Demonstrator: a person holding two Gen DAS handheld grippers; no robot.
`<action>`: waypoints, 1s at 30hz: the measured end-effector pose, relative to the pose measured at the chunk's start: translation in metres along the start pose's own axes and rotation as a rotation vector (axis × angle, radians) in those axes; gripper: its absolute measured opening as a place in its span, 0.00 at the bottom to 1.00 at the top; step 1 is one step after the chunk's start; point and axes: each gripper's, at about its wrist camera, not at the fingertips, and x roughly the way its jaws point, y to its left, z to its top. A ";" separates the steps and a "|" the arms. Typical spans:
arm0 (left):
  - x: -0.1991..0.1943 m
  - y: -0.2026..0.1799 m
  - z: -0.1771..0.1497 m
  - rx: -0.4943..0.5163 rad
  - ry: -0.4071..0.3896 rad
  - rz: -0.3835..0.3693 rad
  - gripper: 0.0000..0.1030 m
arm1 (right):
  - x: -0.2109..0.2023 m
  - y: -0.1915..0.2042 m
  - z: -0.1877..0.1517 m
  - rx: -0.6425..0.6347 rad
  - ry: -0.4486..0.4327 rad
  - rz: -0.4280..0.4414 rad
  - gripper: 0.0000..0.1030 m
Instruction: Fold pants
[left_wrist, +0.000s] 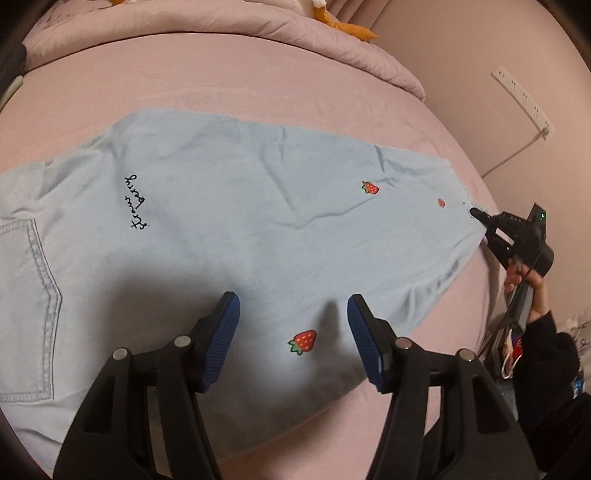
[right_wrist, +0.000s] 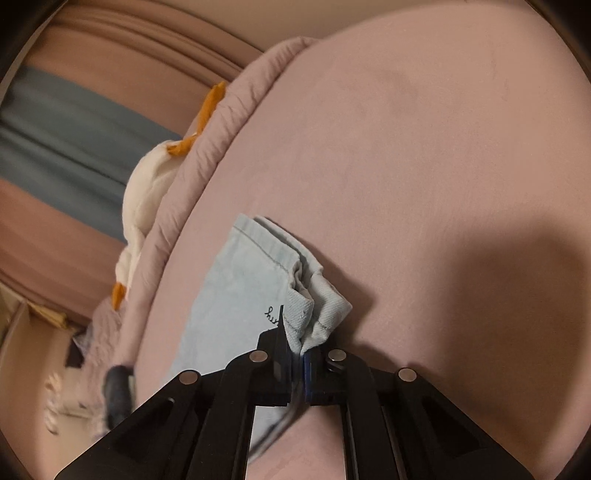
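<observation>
Light blue denim pants (left_wrist: 221, 206) with strawberry patches and black script lie flat across the pink bed (left_wrist: 184, 85). My left gripper (left_wrist: 293, 299) hovers open over the lower part of the leg, its blue pads (left_wrist: 225, 332) either side of a strawberry patch (left_wrist: 303, 341) and clear of the cloth. My right gripper (left_wrist: 476, 214) is at the far hem end, held by a hand. In the right wrist view, this gripper (right_wrist: 297, 354) is shut on a bunched fold of the pants' hem (right_wrist: 317, 306), which lifts off the sheet.
A rumpled pink quilt (left_wrist: 295, 33) with a white and orange plush toy (left_wrist: 354, 27) lies along the bed's far side. A white power strip (left_wrist: 521, 98) hangs on the wall at right. A person's dark sleeve (left_wrist: 543, 350) is beside the bed's edge.
</observation>
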 end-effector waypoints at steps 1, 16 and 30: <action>0.001 -0.001 0.001 0.005 0.002 0.006 0.59 | 0.003 -0.004 0.002 0.005 0.013 -0.011 0.03; -0.019 -0.009 0.014 -0.137 -0.057 -0.277 0.66 | -0.035 0.135 -0.033 -0.542 -0.104 -0.111 0.02; 0.021 0.002 0.025 -0.422 -0.021 -0.603 0.70 | 0.017 0.228 -0.205 -1.088 0.051 -0.017 0.02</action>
